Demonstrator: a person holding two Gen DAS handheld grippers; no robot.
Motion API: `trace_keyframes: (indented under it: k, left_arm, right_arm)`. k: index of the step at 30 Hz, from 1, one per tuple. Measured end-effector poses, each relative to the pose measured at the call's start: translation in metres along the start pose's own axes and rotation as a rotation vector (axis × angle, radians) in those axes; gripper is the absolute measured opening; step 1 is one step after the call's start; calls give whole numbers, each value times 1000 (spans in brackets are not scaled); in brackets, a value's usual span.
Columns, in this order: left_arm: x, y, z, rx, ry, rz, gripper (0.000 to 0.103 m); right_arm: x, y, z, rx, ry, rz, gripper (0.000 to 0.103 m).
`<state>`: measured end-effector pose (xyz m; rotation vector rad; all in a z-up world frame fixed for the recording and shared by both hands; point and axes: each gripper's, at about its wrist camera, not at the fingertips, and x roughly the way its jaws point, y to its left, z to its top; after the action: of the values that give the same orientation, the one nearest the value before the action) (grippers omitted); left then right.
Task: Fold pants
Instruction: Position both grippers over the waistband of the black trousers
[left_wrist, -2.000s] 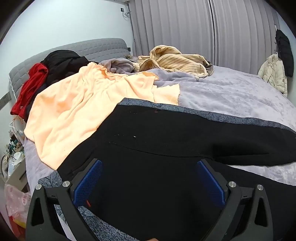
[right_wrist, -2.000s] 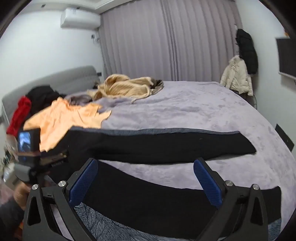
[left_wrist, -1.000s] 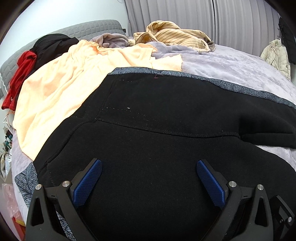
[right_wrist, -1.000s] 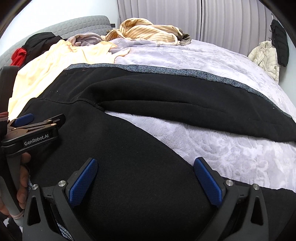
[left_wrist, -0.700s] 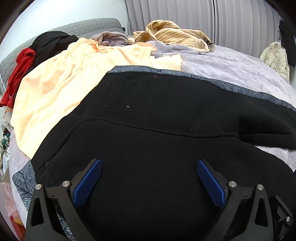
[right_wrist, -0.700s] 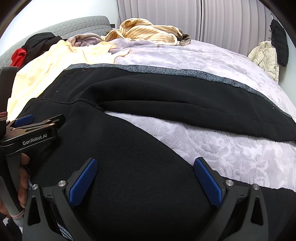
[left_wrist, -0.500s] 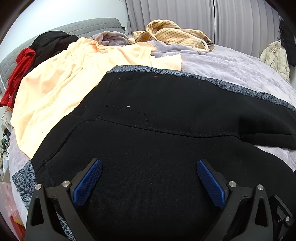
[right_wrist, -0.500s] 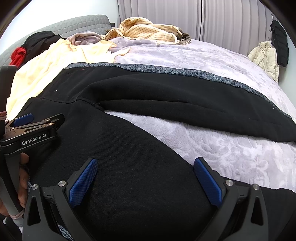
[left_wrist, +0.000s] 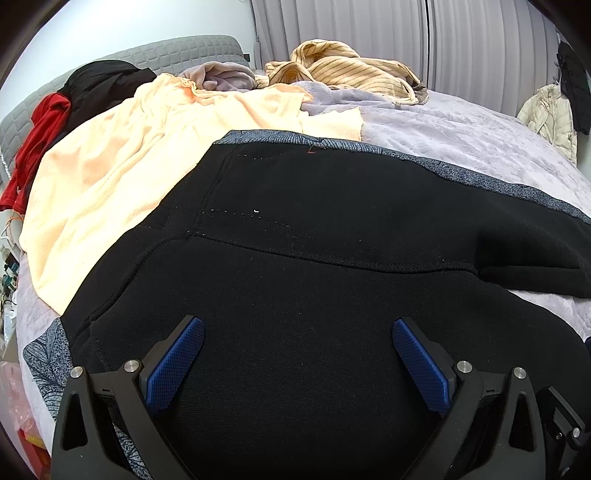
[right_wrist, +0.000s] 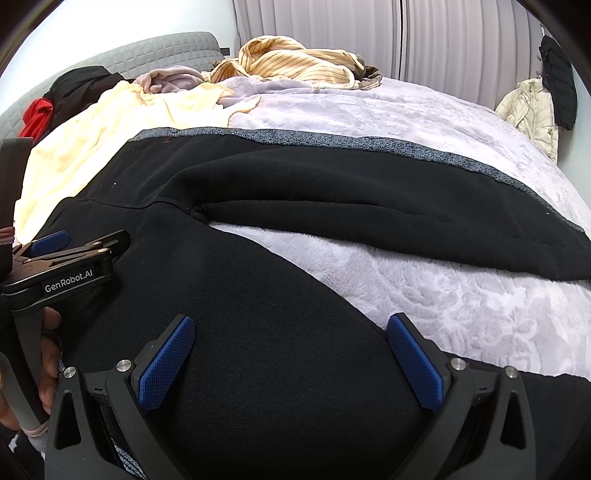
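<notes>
we've got the black fleece pants w/ a grey patterned side stripe spread flat across the pale lilac plush bedspread, waist end at the left, legs running off to the right. the two legs lie apart in a v, w/ a wedge of bedspread showing between them; far leg carries the grey stripe along its far edge, near leg runs under both tools. our left gripper sits low over the seat area near the waist, blue-padded fingers spread wide, nothing clamped between them, just black fabric below. our right gripper hovers over the near leg's upper part, also wide open and holding nothing; can't tell if either one actually touches the cloth. in the right wrist view the left tool shows at the left edge w/ a hand around its grip. just beyond the waist, to the far left, lies a peach-orange soft garment, touching the pants' edge. farther back a tan striped knit top is bunched up near the grey quilted headboard, w/ red and black clothes heaped at the far left.
</notes>
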<state>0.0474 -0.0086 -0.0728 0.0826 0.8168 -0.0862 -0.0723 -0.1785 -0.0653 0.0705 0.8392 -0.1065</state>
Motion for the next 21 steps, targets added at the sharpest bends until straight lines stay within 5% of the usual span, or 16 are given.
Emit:
trace_keyframes:
  k: [21]
  left_arm:
    - [0,0,0,7,2,6,103]
  right_arm:
    - [3,-1,1,0,9,4,103]
